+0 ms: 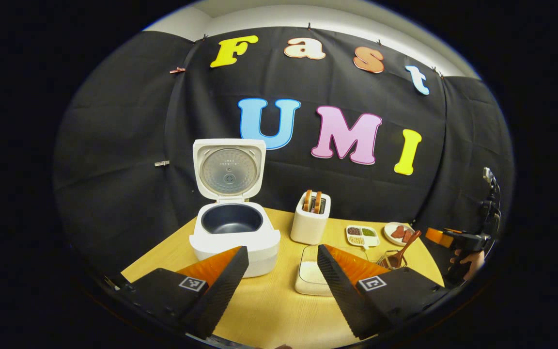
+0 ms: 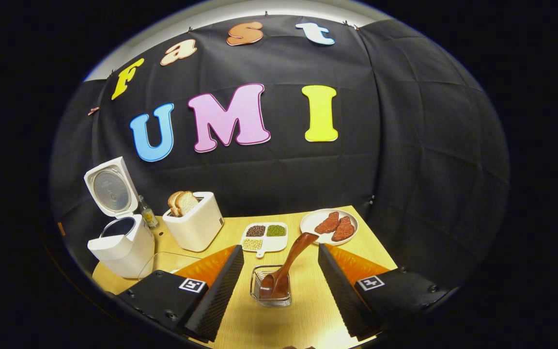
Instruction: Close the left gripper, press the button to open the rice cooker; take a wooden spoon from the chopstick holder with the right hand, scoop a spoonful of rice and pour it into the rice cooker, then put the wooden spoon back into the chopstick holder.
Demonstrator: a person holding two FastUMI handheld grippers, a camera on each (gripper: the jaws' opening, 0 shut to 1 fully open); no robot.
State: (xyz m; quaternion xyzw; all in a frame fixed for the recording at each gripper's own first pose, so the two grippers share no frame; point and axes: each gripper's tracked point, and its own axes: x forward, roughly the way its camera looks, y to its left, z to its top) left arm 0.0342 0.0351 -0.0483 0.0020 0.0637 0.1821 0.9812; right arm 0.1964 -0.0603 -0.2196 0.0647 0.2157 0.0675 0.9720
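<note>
The left gripper view is looking from the table's [image 1: 269, 310] near edge toward the back wall, sitting close to the rice cooker [image 1: 234, 237]. The right gripper view is facing the same wall from farther right, nearest the chopstick holder [image 2: 271, 287]. Both are sharing the toaster [image 1: 310, 218].

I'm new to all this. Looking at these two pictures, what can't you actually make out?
- Rice container: left gripper view, partly hidden by the left gripper finger.
- Wooden spoon bowl: right gripper view, down in the chopstick holder, blurred by the clear wall.
- Rice cooker pot: right gripper view, seen side-on, inside hidden.
- Small bottle: right gripper view, too small to identify.
</note>
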